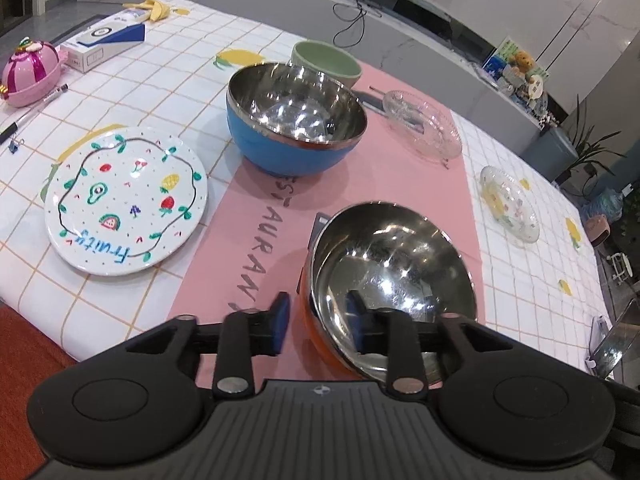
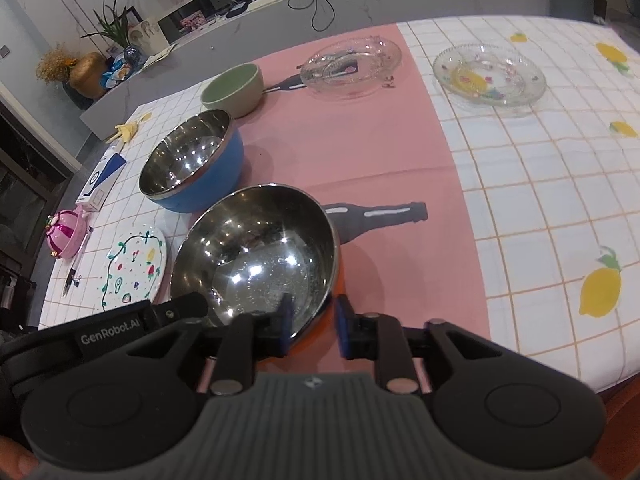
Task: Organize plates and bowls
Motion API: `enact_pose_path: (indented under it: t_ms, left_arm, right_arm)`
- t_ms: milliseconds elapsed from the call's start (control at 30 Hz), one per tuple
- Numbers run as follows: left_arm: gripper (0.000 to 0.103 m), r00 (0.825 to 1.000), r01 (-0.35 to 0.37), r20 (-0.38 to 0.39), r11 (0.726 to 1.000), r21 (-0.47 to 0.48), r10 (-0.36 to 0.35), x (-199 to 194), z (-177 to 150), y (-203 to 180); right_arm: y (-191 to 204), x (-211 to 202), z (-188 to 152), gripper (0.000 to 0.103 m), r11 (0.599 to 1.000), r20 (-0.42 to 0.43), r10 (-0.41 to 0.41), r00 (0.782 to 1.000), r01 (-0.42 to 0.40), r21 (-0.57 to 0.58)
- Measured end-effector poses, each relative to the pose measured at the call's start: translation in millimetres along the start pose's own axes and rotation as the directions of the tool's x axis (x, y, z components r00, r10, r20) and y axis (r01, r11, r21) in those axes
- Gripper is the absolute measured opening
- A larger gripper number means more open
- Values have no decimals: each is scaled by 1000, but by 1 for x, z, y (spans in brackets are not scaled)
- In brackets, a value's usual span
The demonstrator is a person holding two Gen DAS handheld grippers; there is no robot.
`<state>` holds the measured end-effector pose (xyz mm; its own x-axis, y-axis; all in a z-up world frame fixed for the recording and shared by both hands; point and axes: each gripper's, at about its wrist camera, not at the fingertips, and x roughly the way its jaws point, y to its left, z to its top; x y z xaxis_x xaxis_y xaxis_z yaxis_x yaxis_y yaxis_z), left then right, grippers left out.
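Note:
An orange steel-lined bowl (image 1: 392, 280) (image 2: 256, 260) sits tilted on the pink mat, close in both views. My left gripper (image 1: 320, 320) straddles its near-left rim, one blue pad outside and one inside, shut on it. My right gripper (image 2: 312, 326) straddles its near-right rim the same way, shut on it. A blue steel bowl (image 1: 296, 120) (image 2: 192, 164) stands just behind. A green bowl (image 1: 326, 60) (image 2: 232, 88) stands farther back. A white fruit-pattern plate (image 1: 124, 200) (image 2: 134, 272) lies to the left. Two clear glass plates (image 1: 420, 128) (image 2: 490, 78) lie to the right.
A pink mat (image 1: 392, 184) runs across the chequered tablecloth (image 2: 540, 200). A pink toy box (image 1: 32, 72), a pen, a white-blue carton (image 1: 104, 44) and a banana peel (image 1: 154, 8) lie at the far left. The table's front edge is close below the grippers.

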<state>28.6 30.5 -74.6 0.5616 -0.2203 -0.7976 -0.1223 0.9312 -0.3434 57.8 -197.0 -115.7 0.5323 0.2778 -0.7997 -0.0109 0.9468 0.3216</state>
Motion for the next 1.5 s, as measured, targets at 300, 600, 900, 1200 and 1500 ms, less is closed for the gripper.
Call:
enact_pose_path:
  t_ms: [300, 600, 900, 1200, 1500]
  left_arm:
    - [62, 993, -22, 113, 1000, -4, 22, -20, 17, 6]
    - [62, 982, -42, 181, 997, -61, 52, -25, 56, 23]
    - [60, 979, -51, 190, 993, -111, 71, 2, 90, 44]
    - [52, 982, -49, 169, 980, -191, 82, 36, 107, 65]
    - [32, 987, -48, 139, 977, -207, 78, 61, 115, 69]
  right_arm:
    - [7, -23, 13, 65, 999, 133, -30, 991, 34, -30]
    - [26, -15, 46, 71, 999, 190, -45, 981, 49, -16]
    - [57, 28, 81, 71, 998, 146, -45, 988, 52, -46]
    - [76, 78, 106, 69, 997, 82, -56, 995, 61, -55]
    - [83, 106, 115, 47, 998, 53, -42, 998, 44, -40]
